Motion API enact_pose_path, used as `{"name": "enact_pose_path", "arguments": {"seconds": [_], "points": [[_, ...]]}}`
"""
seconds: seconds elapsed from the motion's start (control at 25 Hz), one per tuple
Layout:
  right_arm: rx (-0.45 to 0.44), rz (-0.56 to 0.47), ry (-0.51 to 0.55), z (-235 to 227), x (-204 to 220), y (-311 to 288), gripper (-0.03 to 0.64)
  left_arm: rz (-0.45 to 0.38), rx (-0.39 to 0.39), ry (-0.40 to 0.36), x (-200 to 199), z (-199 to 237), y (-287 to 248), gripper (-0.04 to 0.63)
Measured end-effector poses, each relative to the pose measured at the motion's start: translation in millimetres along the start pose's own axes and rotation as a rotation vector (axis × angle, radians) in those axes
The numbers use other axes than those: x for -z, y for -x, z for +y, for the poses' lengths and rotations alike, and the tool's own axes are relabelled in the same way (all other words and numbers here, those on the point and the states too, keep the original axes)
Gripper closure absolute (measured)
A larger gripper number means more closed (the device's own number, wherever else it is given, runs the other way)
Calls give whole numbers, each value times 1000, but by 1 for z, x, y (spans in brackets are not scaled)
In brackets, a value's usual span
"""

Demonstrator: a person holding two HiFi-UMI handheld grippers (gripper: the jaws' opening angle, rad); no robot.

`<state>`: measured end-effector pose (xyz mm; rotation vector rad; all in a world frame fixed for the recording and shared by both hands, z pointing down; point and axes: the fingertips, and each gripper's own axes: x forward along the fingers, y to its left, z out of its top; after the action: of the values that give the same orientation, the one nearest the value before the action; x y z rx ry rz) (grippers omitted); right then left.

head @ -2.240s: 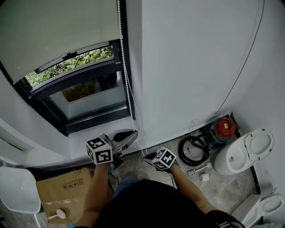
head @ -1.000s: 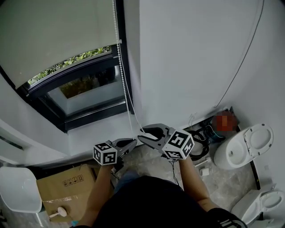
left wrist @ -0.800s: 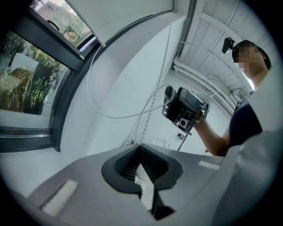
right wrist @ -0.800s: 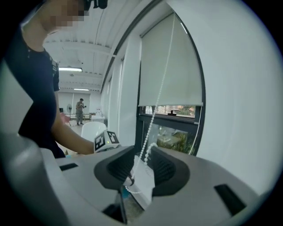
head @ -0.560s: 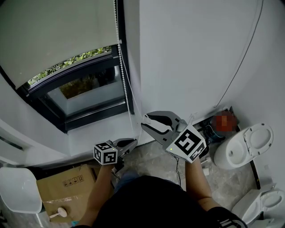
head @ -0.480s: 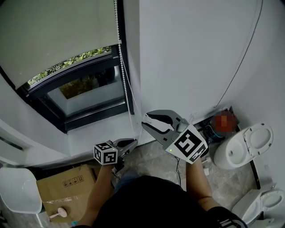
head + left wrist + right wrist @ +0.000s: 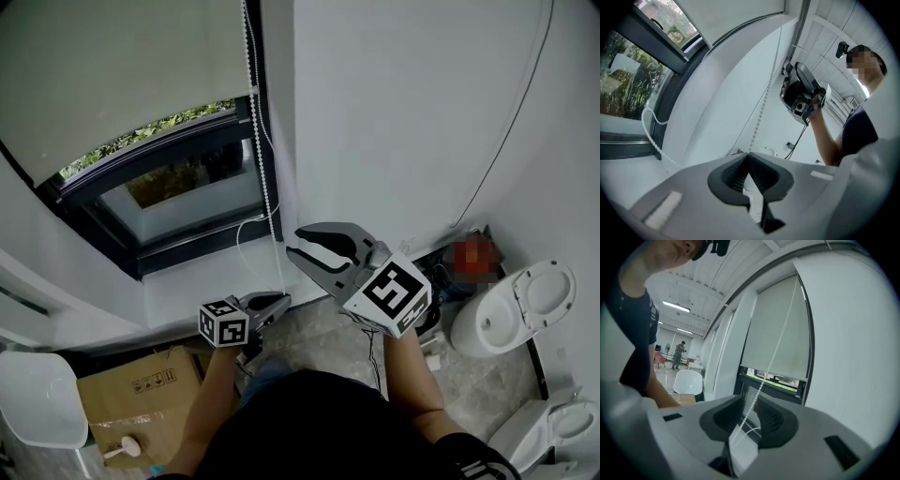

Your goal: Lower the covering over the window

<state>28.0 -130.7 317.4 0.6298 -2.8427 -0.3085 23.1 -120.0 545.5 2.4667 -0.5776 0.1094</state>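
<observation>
- Count: two tools, the left tool (image 7: 278, 301) and the right tool (image 7: 294, 244); one roller blind (image 7: 122, 66); one bead chain (image 7: 265, 178); one window (image 7: 183, 192).
- The roller blind covered the upper part of the window. Below its bottom edge a strip of bare glass showed, with greenery behind it.
- The bead chain hung along the right side of the window frame, just beside the white wall (image 7: 403, 122). A slack loop of it bowed out to the left above the sill (image 7: 206, 272).
- The left tool sat low, in front of the sill, its jaws closed tight on the bead chain.
- The right tool was higher and close to the left one. Its jaws stood apart, and the chain ran between them without touching either pad.
- Open room: bare wall lay to the right of the chain, apart from one thin cable (image 7: 511, 122) farther right. Nothing stood between the tools and the chain.
- On the floor, well apart from the window: one toilet (image 7: 511, 319), a second toilet (image 7: 562, 433), one cardboard box (image 7: 141, 389) and one white chair (image 7: 33, 398).
</observation>
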Motion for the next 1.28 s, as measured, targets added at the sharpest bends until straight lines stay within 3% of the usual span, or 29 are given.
{"name": "enact_pose_path", "arguments": {"seconds": [0.16,0.32,0.52,0.64,0.84,1.28], "points": [[-46,55,-74,6,28,-26,534,-10,-3,7,0,0,1,583],[-78,26,-173,10,38,-39,532,-30,5,23,2,-4,1,583],[-60,-21,-208,2,29,-42,532,135,-12,-29,46,-8,-11,583],[-46,-33,-195,0,24,-39,534,96,10,31,52,-14,-14,583],[2,-117,-205,-8,13,-33,574,100,3,29,50,-8,-12,583],[-13,-192,-328,-16,17,-26,603,68,6,31,52,-12,-23,583]]}}
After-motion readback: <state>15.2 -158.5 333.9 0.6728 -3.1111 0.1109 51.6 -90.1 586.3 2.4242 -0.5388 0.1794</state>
